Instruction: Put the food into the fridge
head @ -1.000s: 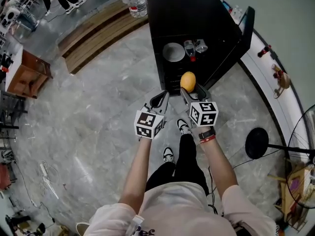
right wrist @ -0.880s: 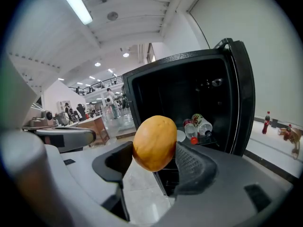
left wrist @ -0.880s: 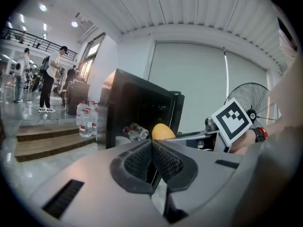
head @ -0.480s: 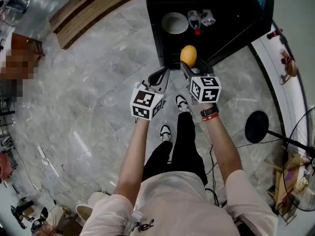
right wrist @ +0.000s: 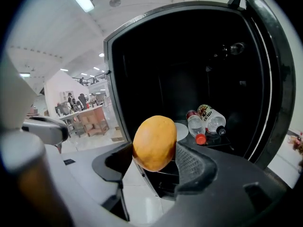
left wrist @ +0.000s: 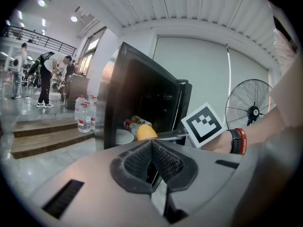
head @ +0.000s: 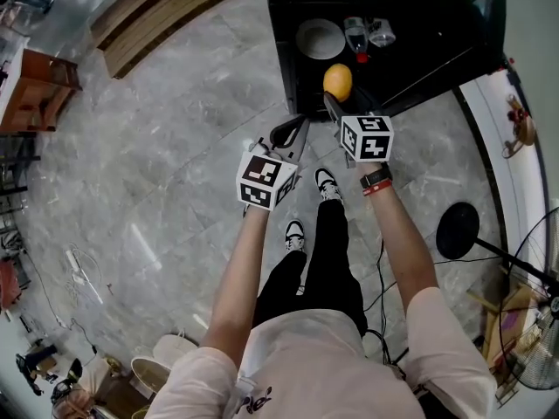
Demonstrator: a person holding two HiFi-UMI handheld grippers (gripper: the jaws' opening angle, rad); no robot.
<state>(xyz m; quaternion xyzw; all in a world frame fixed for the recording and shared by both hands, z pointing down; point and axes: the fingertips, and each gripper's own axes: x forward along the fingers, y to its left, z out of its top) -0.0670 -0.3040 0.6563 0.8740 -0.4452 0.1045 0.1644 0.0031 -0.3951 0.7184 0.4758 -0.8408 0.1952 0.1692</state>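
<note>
In the head view, our right tool (head: 339, 97) grips the orange fruit (head: 337, 82) at the mouth of the open fridge (head: 437, 33). Our left tool (head: 286, 134) hangs back beside it.

In the left gripper view, its jaws meet on nothing.

In the right gripper view, the fruit stands upright between wide-set jaws. The plate (right wrist: 182, 131) and bottles (right wrist: 204, 121) lie deeper on the right, so we judge the near left part of the shelf free.

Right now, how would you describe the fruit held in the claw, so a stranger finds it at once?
Find the open black fridge. At its doorway, the right claw grips an orange-yellow fruit. It alone is orange; the white plate and clear bottles lie inside.
</note>
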